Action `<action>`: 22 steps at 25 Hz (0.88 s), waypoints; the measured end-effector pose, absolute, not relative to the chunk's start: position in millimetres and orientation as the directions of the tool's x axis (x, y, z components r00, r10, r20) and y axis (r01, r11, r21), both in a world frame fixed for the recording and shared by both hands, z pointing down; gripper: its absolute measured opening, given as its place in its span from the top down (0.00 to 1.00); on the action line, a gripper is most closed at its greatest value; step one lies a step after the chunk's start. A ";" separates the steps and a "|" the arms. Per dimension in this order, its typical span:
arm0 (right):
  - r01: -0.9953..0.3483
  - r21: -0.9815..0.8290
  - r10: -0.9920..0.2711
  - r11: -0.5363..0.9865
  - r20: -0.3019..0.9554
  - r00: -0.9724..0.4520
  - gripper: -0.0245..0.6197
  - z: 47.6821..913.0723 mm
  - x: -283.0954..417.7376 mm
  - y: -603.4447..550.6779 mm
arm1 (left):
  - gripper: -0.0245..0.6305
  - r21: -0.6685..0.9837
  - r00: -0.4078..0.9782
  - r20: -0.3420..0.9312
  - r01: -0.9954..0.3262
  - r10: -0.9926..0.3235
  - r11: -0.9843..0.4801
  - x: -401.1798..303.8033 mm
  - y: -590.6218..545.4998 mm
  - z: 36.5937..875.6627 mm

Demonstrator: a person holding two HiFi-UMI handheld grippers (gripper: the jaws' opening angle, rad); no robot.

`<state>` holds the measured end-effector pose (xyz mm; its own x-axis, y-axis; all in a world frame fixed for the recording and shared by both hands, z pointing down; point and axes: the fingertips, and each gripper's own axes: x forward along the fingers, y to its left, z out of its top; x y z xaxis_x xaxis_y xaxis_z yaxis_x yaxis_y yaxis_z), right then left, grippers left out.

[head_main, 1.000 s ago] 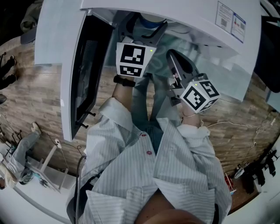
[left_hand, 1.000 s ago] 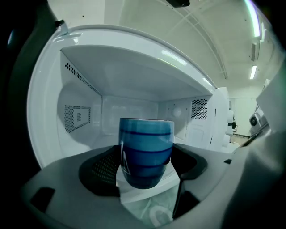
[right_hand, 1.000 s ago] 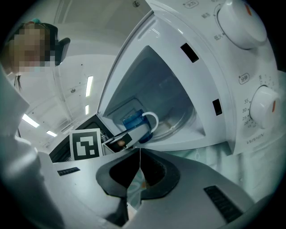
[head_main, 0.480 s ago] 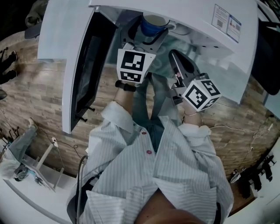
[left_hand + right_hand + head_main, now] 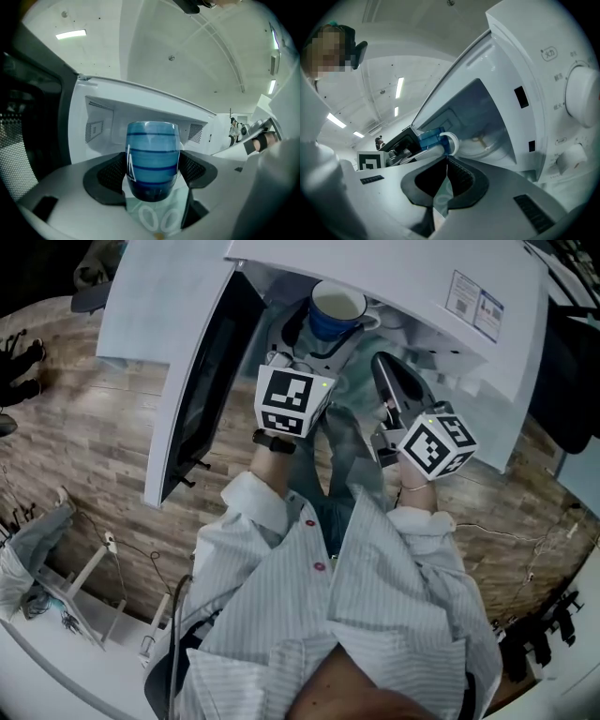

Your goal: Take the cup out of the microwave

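1. Handle of cup (image 5: 153, 159) is out of sight in the left gripper view; in the head view its lower body sits behind left gripper (image 5: 153, 174).
2. Versus a second ago, the cup is further out of microwave (image 5: 450, 277), rim now fully exposed.
3. Cup: blue, darker bands, white inside and handle, upright, pinched between the left jaws at the cavity mouth. Right gripper (image 5: 446, 180) pressed together, empty; the cup is ahead of it.

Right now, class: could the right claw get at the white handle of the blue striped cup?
Probably yes. The white handle of the blue striped cup juts toward the right claw with nothing between, but that claw is shut and must open. The left claw holds the body.
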<state>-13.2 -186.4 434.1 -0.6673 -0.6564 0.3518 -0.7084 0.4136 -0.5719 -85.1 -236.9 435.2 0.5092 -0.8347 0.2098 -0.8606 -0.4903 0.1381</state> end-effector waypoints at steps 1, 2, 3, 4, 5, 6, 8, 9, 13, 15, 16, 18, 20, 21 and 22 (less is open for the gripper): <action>-0.708 -0.570 -0.655 0.417 0.352 -0.668 0.91 431.7 -13.2 -186.8 | 0.41 0.139 0.507 0.208 -0.862 -0.836 -0.488 -86.1 -234.0 432.3; -0.708 -0.568 -0.655 0.420 0.351 -0.670 0.91 429.4 -13.5 -187.3 | 0.41 0.141 0.504 0.206 -0.863 -0.839 -0.485 -87.7 -231.4 429.3; -0.707 -0.567 -0.654 0.422 0.350 -0.671 0.91 427.1 -14.2 -187.9 | 0.41 0.144 0.501 0.204 -0.865 -0.841 -0.480 -89.7 -229.0 426.7; -0.706 -0.567 -0.653 0.423 0.349 -0.672 0.91 425.1 -15.0 -188.4 | 0.41 0.147 0.497 0.204 -0.867 -0.843 -0.476 -91.9 -226.8 424.6; -0.705 -0.567 -0.653 0.425 0.348 -0.673 0.91 423.3 -16.1 -188.8 | 0.41 0.148 0.494 0.205 -0.869 -0.845 -0.473 -94.0 -224.5 422.9; -0.704 -0.567 -0.652 0.426 0.347 -0.674 0.91 421.5 -17.4 -189.2 | 0.41 0.146 0.495 0.207 -0.869 -0.844 -0.474 -95.6 -222.3 420.8; -0.702 -0.566 -0.651 0.432 0.343 -0.677 0.91 417.4 -19.8 -190.4 | 0.41 0.133 0.508 0.211 -0.861 -0.835 -0.490 -96.3 -217.5 415.6; -0.701 -0.564 -0.651 0.436 0.340 -0.679 0.91 415.2 -20.9 -191.2 | 0.41 0.131 0.513 0.212 -0.858 -0.832 -0.496 -96.5 -215.2 413.5; -0.696 -0.556 -0.645 0.454 0.334 -0.687 0.91 407.3 -25.1 -194.1 | 0.41 0.157 0.507 0.205 -0.862 -0.837 -0.483 -102.1 -209.1 404.6; -0.695 -0.551 -0.641 0.462 0.335 -0.691 0.91 404.2 -26.4 -194.2 | 0.41 0.162 0.510 0.201 -0.859 -0.836 -0.485 -104.0 -205.4 397.9; -0.696 -0.547 -0.640 0.466 0.335 -0.692 0.91 402.2 -26.3 -194.3 | 0.41 0.162 0.513 0.199 -0.857 -0.835 -0.488 -104.3 -203.8 394.2; -0.695 -0.540 -0.640 0.474 0.332 -0.694 0.91 397.1 -25.7 -195.4 | 0.41 0.162 0.518 0.194 -0.855 -0.833 -0.493 -104.6 -201.6 386.4; -0.694 -0.538 -0.644 0.479 0.322 -0.694 0.91 391.9 -24.6 -196.5 | 0.41 0.171 0.521 0.187 -0.852 -0.833 -0.495 -104.9 -199.6 379.7; -0.694 -0.538 -0.647 0.478 0.318 -0.693 0.91 389.6 -23.0 -196.2 | 0.41 0.180 0.523 0.184 -0.850 -0.832 -0.495 -104.1 -197.9 376.8; -0.695 -0.539 -0.650 0.477 0.316 -0.691 0.91 387.3 -20.8 -195.5 | 0.41 0.190 0.526 0.182 -0.848 -0.831 -0.495 -102.4 -195.4 373.8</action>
